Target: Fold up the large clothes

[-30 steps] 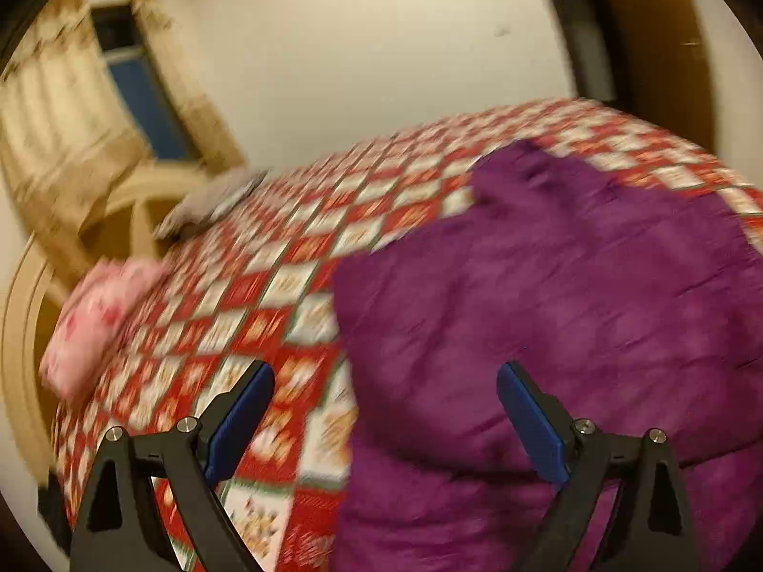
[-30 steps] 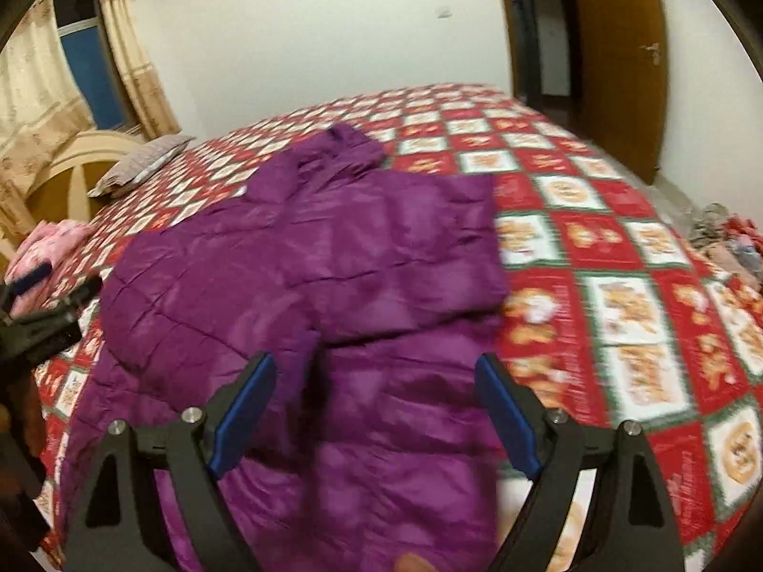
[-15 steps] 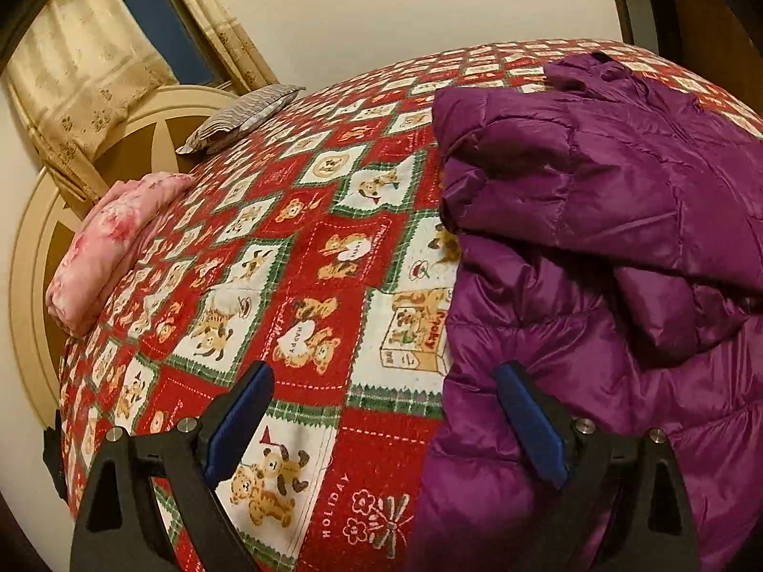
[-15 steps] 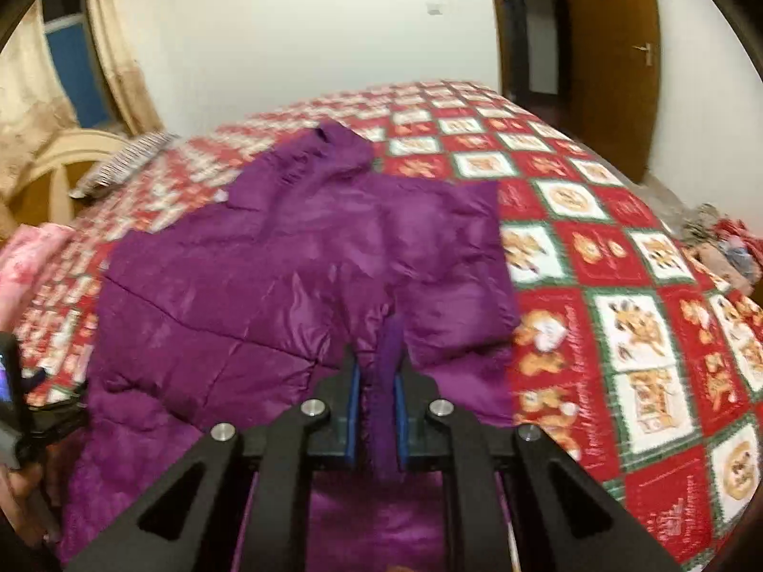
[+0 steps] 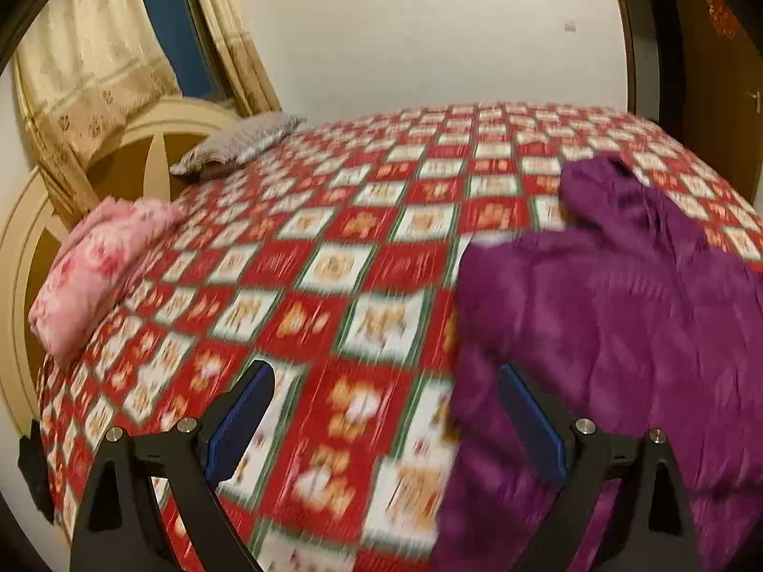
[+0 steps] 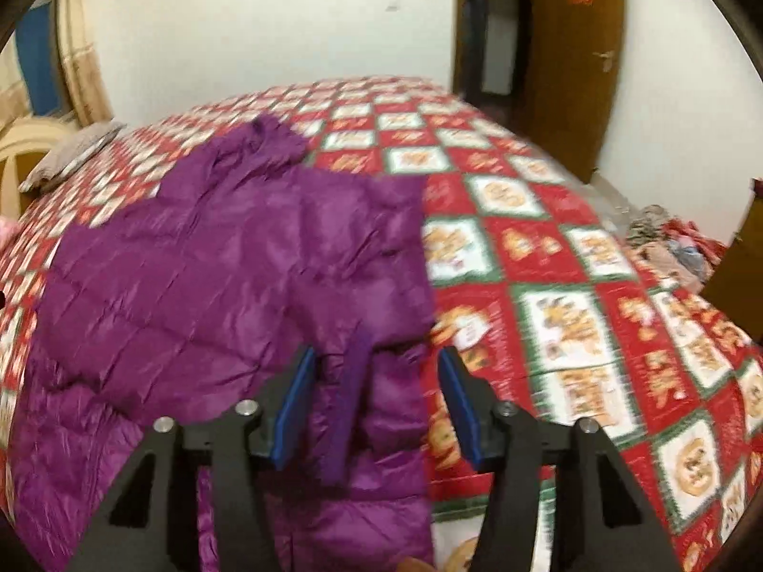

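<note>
Purple puffer jacket, spread at centre-left on the checked bedspread: I judge it light, soft, slippery, best pinched at its hem; right gripper half-open over a fold, left gripper wide, empty.

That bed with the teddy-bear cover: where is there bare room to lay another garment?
Two patches of bedspread are bare: right of the purple jacket toward the door side, and between the jacket, the pink blanket and the grey pillow. The jacket crowds the middle; both open tongs hang over its near edge.
</note>
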A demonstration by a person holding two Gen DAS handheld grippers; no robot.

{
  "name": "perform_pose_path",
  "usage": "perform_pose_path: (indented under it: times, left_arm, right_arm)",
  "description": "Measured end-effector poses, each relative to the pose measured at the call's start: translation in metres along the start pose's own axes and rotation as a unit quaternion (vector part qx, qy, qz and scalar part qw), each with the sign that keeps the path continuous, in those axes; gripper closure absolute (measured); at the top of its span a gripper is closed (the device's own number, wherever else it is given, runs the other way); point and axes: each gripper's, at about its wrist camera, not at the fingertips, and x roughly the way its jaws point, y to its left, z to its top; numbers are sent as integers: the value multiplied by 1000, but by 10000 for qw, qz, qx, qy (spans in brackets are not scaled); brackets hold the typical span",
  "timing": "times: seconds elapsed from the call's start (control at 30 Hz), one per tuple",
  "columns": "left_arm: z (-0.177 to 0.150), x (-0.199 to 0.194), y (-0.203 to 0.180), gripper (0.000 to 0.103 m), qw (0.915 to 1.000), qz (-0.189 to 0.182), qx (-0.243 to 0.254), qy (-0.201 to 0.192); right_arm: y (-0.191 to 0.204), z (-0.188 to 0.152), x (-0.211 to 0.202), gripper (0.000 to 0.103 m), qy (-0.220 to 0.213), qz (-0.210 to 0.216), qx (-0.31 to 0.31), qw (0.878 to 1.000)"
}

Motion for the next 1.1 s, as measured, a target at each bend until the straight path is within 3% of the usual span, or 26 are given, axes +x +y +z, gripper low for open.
perform_pose_path:
  times: [0.1, 0.27, 0.4, 0.63, 1.1]
  left_arm:
    - [15, 20, -18, 8, 9999, 23, 20, -127]
    - [14, 74, -52, 8, 9991, -39, -14, 429]
    - [-9, 104, -69, 8, 9975, 9, 76, 703]
    - [-24, 104, -72, 8, 9989, -74, -20, 458]
    - [-25, 110, -59, 4, 9967, -408, -407, 566]
  right_arm:
    - [12, 14, -9, 50, -241, 178, -11, 9995]
    - [53, 27, 15, 54, -211, 539, -402, 9975]
    - [61, 14, 66, 74, 113, 440, -576, 9973]
    - [48, -4, 92, 77, 177, 570, -369, 9975]
    - [48, -6, 92, 77, 108, 577, -339, 9977]
